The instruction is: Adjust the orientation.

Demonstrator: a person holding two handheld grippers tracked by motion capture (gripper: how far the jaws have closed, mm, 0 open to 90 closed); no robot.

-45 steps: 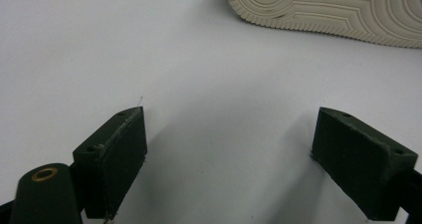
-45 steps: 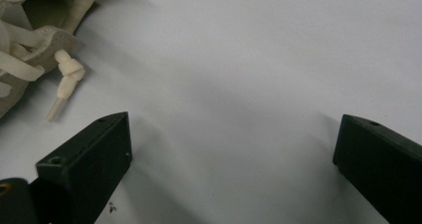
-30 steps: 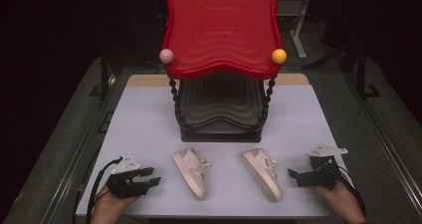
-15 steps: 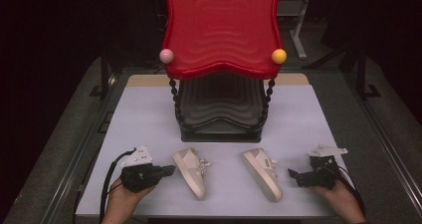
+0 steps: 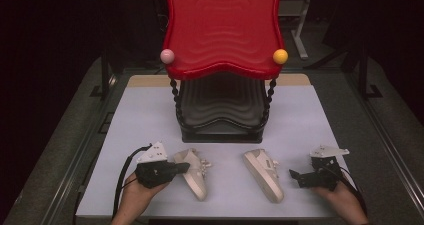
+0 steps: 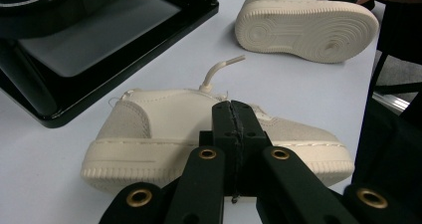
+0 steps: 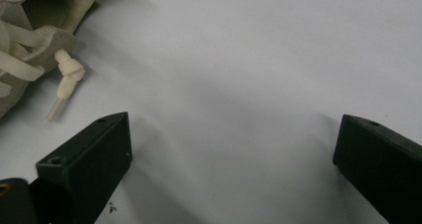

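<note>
Left gripper (image 5: 181, 167): being held low over the table (image 5: 150, 120) in the person's left hand (image 5: 134, 201); its jaws are being pressed together with no gap between them and nothing caught in them, as is seen in the left gripper view (image 6: 233, 115).

Left shoe (image 5: 193, 172): lying right at the tips of those closed jaws, which are being pointed at its side; whether it is being touched cannot be told. In the left gripper view (image 6: 199, 139) it is being shown on its side wall: cream upper, mesh-like heel panel, ribbed pale sole edge, one stiff lace end (image 6: 219, 70) sticking up beyond the jaw tips.

Right gripper (image 5: 299, 176): being held in the right hand (image 5: 345, 200) near the table's right edge; its jaws are being kept wide apart, with bare table between them in the right gripper view (image 7: 234, 149).

Right shoe (image 5: 264, 174): lying apart from the open jaws, just beyond their tips toward the table's middle. Cream too; in the left gripper view it is tipped over so that its sole (image 6: 308, 27) is facing the camera, with a round tread pattern at one end. In the right gripper view, a knotted lace end (image 7: 67, 82) is lying past the left jaw, clear of it.

Rack (image 5: 222, 105): standing well beyond both sets of jaws; black wavy tray below, red wavy tray (image 5: 222, 30) above, with a pink ball (image 5: 167, 56) and a yellow ball (image 5: 280, 56) on its posts.
</note>
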